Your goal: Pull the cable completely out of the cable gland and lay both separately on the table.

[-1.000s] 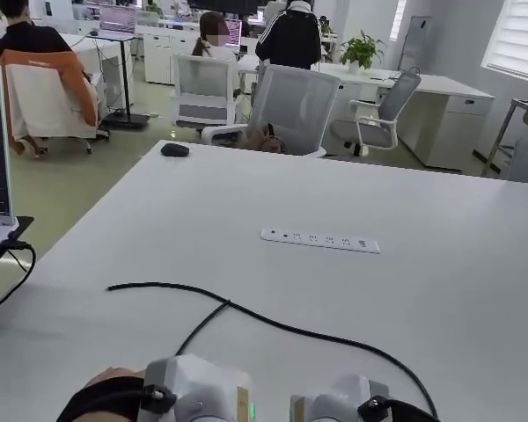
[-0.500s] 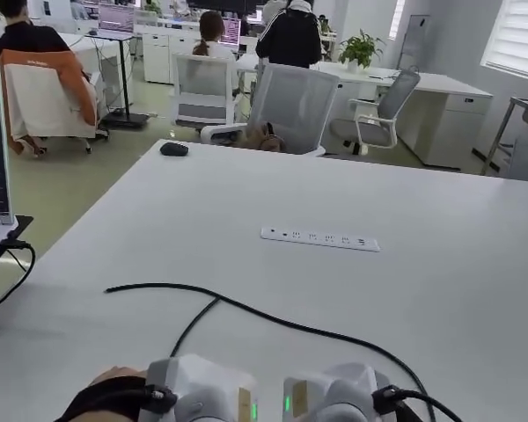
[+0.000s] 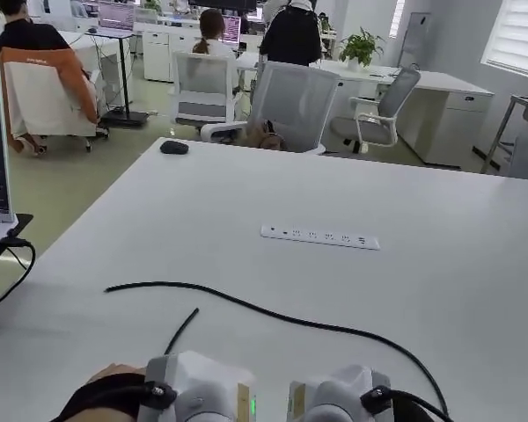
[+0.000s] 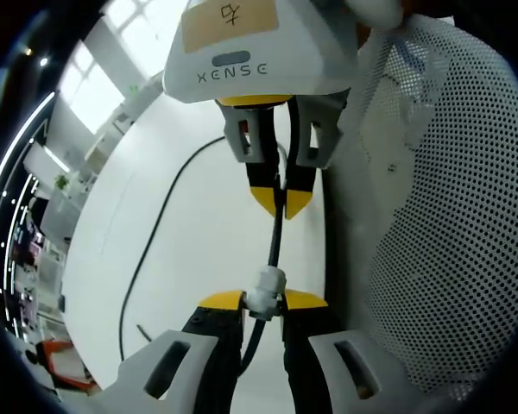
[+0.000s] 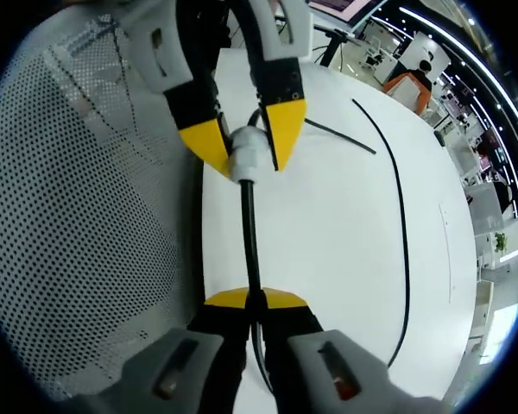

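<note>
Mid-pull here. The left tongs (image 4: 263,300) are clamped on the white cable gland (image 4: 266,287), and the right tongs (image 5: 255,299) are pinched shut on the black cable (image 4: 276,233) just beyond it. Both are held close together at the near edge of the worktop (image 3: 422,290), right up against the person.

The cable isn't out yet. It runs through the gland, and what looks like its short tail (image 3: 183,330) lies on the worktop past the left side.

Next move, I'd guess: keep the gland put and draw the right hand away along the cable's line, regripping nearer the gland if reach runs out, until the tail slips through. Then lay the two down apart.

Watch the long black run (image 3: 290,321) looping across the worktop in front, since it could snag or get dragged. I can't tell if it's the same cable. The power strip (image 3: 319,238) and mouse (image 3: 174,148) sit well clear.
</note>
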Demonstrator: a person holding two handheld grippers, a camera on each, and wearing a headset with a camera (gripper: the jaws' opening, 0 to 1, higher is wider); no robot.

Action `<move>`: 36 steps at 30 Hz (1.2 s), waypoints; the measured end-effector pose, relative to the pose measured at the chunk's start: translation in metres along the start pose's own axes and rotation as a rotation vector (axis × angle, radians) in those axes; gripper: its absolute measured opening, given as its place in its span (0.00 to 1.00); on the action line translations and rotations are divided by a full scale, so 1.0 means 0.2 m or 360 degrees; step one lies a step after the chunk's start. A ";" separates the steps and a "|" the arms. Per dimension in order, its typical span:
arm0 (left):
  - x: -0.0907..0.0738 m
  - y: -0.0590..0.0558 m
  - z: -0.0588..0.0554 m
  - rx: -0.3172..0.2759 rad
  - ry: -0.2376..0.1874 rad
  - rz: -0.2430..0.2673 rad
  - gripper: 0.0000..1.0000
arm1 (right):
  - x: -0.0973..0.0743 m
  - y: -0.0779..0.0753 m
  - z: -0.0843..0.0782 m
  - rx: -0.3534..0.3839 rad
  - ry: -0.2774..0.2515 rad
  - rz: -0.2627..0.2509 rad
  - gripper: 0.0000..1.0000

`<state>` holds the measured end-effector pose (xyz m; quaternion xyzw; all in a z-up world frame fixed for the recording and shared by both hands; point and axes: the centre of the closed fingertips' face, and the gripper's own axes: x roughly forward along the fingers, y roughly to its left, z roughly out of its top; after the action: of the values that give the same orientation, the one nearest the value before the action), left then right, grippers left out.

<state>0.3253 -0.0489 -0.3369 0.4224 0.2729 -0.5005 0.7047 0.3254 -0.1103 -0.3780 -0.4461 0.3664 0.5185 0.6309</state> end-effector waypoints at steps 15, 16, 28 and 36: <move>0.02 0.00 0.00 0.0009 -0.0006 -0.0007 0.17 | -0.08 0.08 0.27 0.0018 -0.0394 0.0111 0.17; 0.02 0.00 0.00 0.0010 -0.0009 -0.0008 0.17 | -0.09 0.09 0.30 0.0019 -0.0436 0.0133 0.17; 0.03 0.00 0.01 0.0019 -0.0024 -0.0017 0.17 | -0.08 0.07 0.26 0.0035 -0.0396 0.0105 0.03; 0.03 0.00 -0.01 0.0011 -0.0006 -0.0009 0.17 | -0.03 0.05 0.12 0.0009 -0.0151 0.0056 0.03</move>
<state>0.3278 -0.0507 -0.3422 0.4232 0.2709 -0.5042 0.7023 0.3150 -0.0899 -0.3667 -0.4128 0.3453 0.5490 0.6395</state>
